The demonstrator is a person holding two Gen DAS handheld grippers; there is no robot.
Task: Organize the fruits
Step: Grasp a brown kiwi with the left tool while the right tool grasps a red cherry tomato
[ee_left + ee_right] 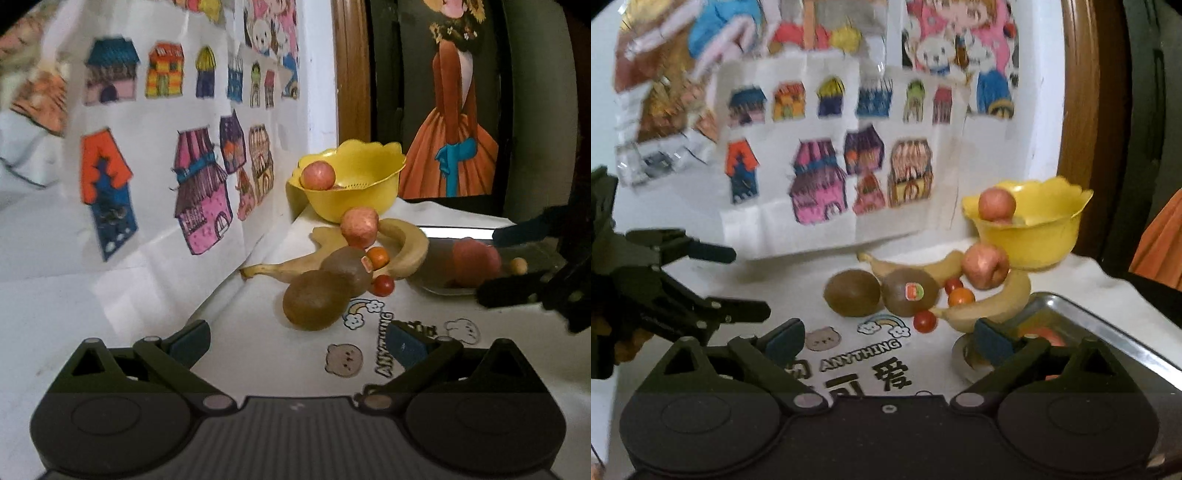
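Both your grippers hover low over the white printed cloth (849,354) with fingers spread wide and empty: the left gripper (295,345) faces two kiwis (325,291), bananas (402,243) and an apple (359,227) below the yellow bowl (354,184) (one apple (318,175) inside). The right gripper (888,343) sits beside the steel tray (1108,325). Only your left view shows the tray's red fruit (476,267) clearly, probably another apple.
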